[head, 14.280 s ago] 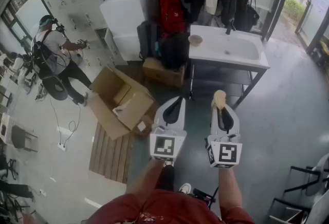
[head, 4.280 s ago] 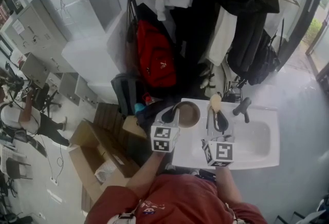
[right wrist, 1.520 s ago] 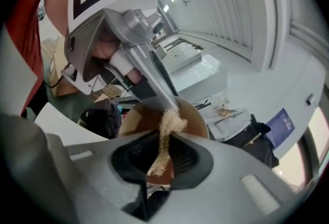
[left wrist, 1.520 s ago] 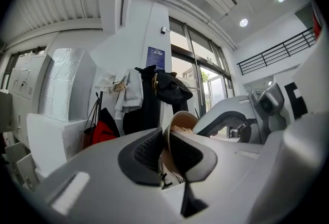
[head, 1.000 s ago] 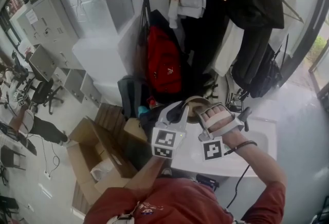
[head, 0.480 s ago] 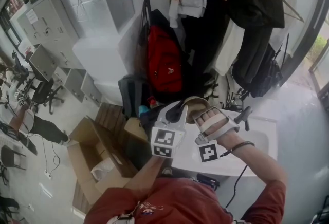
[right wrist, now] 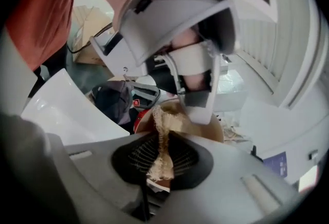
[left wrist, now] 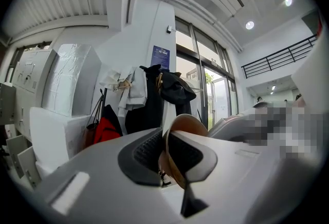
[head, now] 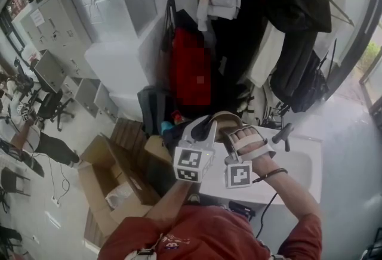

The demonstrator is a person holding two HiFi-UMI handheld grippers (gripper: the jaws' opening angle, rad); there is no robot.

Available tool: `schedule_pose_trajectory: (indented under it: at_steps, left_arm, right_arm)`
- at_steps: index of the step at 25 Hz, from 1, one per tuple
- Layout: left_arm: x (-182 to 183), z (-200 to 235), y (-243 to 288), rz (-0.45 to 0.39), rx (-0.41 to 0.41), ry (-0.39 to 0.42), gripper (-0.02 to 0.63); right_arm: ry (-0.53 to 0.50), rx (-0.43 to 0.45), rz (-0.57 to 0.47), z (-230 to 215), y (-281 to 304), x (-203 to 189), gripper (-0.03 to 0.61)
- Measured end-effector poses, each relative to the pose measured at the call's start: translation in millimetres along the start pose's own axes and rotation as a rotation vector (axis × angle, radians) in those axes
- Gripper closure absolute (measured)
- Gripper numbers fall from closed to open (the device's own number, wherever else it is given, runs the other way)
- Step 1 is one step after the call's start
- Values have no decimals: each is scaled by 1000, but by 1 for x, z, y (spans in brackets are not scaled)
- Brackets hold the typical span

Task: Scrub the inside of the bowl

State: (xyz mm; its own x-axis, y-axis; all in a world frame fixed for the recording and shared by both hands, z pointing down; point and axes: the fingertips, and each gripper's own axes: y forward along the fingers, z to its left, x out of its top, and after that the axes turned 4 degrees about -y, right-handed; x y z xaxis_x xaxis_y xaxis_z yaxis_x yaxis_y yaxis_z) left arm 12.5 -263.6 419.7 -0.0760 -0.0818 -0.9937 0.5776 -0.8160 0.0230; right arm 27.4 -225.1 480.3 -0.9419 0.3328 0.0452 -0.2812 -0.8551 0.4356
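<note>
by the left end of the sink (head: 301, 164), the bowl (head: 225, 120) is up off the counter and tipped on edge, mouth toward the right-hand tool. why held like that? (k.)

left gripper (left wrist: 167, 147) has its jaws narrow, pinched across the bowl's rim, wall between the pads. a rim grip leaves the whole cavity free. my reading: the tilt turns the inside to face the other tool. (m.)

and the right gripper (right wrist: 163, 142)? (k.)

jaws clamped on a tan fibrous scrubber (right wrist: 163, 114), pinched low so its loose end sticks out past the tips. in the right gripper view that end lies against the bowl's inner wall. head view shows the hand (head: 249, 141) rolled onto its side, likely so the scrubber meets the curved wall flat. (m.)

stage? (k.)

judged mid-scrub: both tools engaged, scrubber inside. cannot tell whether the bowl is wet, or how much of it is done. (m.)

risk? (k.)

thin rim hold. a hard push from the scrubber could twist the bowl in the pads. working beside the basin keeps drips near it, i'd guess. (m.)
</note>
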Motion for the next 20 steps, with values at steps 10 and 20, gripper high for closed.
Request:
schedule_pose_trajectory:
  at_steps: [10, 20]
  left_arm:
    - [3, 1, -2, -27, 6, 6, 572]
    - [5, 0, 0, -41, 4, 10, 570]
  right_arm:
    - [451, -24, -4, -25, 3, -15, 526]
    - [984, 31, -101, -36, 4, -25, 526]
